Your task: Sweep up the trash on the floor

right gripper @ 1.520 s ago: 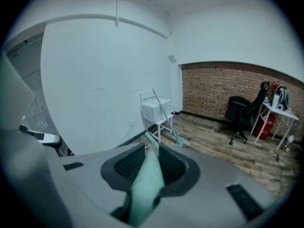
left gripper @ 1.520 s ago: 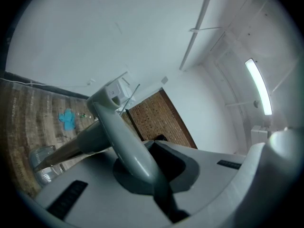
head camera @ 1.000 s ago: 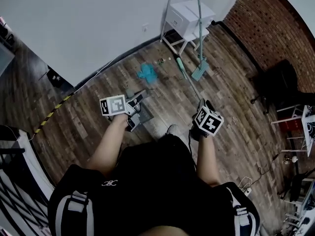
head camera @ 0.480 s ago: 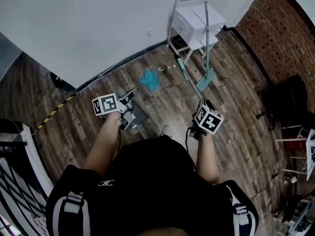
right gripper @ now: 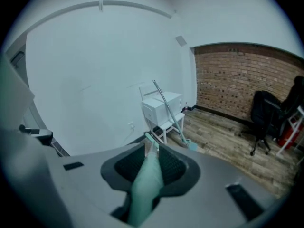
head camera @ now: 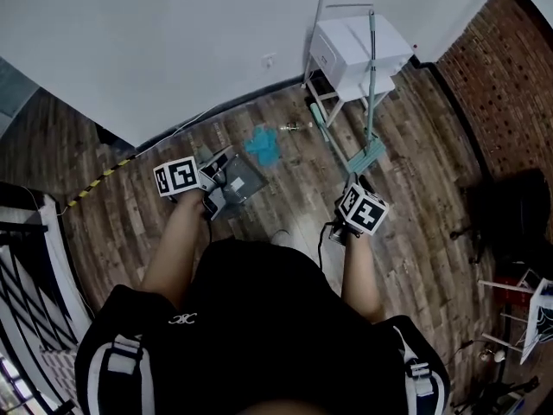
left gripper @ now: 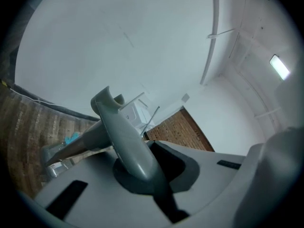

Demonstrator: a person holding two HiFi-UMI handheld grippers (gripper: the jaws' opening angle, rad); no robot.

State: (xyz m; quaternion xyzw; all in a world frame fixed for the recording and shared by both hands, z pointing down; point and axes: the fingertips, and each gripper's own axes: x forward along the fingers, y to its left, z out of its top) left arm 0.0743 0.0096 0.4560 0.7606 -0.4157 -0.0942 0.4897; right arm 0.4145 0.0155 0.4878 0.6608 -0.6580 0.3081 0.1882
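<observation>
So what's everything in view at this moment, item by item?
dustpan: one, grey, held by its handle in the left gripper
broom: one, teal handle, held in the right gripper, reaching toward the cabinet
blue trash: one crumpled piece, on the wood floor between dustpan and cabinet
small litter: pale bits, on the floor beside the blue trash, too small to identify
pole tool: one, teal head on the floor, leaning on the cabinet
cabinet: one, white, against the white wall
office chair: one, black, by the brick wall
striped tape: one, yellow-black, on the floor at the left
left gripper: shut on the dustpan
right gripper: shut on the broom
</observation>
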